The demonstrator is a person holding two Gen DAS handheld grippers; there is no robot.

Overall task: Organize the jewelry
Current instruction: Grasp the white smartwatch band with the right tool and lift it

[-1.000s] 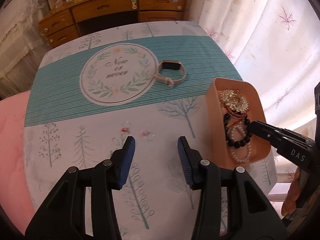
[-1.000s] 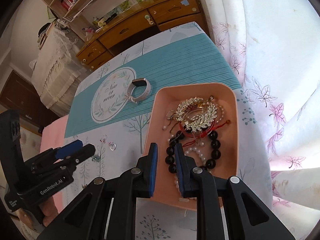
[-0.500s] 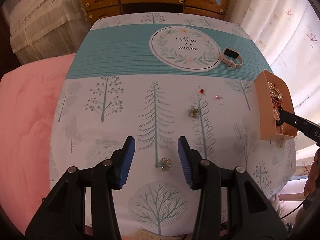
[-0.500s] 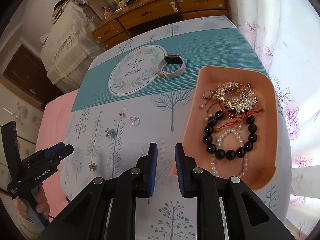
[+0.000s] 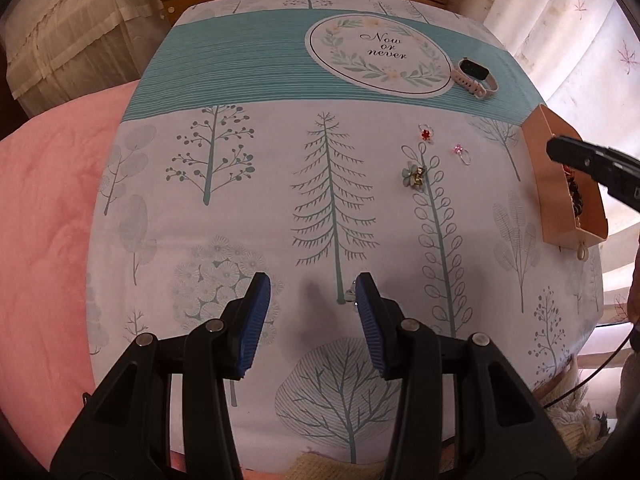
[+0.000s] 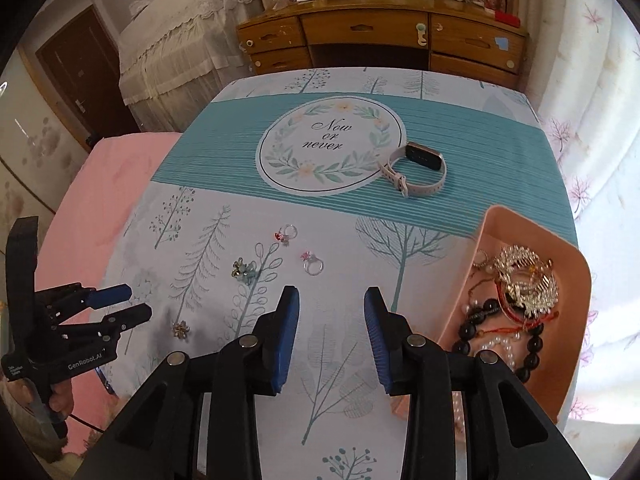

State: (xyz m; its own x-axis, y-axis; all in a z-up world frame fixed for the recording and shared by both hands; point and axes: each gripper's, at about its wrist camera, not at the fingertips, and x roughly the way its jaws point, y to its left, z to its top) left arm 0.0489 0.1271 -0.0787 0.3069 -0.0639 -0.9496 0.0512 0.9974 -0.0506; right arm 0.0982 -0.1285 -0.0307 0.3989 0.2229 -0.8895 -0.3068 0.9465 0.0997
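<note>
My left gripper point(image 5: 314, 304) hangs open over the tree-print cloth near the table's front edge. A small floral earring point(image 5: 351, 294) lies just by its right fingertip, not between the pads; it shows beside that gripper point(image 6: 138, 302) as a gold floral piece point(image 6: 181, 329). My right gripper point(image 6: 332, 300) is empty, its jaws opening, just left of the pink tray point(image 6: 484, 232). The tray holds a gold brooch point(image 6: 524, 280), a black bead bracelet point(image 6: 534, 344) and pearls point(image 6: 496, 346). Loose on the cloth are a red ring point(image 6: 286, 234), a pink ring point(image 6: 312, 264) and a blue-green flower piece point(image 6: 244, 270).
A pale-strapped watch point(image 6: 420, 168) lies on the teal band beside the round "Now or never" print point(image 6: 328, 140). A wooden desk point(image 6: 380, 36) stands behind the table, curtains hang on the right, and a pink bedcover point(image 5: 48, 200) lies on the left.
The left gripper swept left from beside the tray to the front of the table, over the small earring. The right gripper left the tray, moved left and its jaws widened.
</note>
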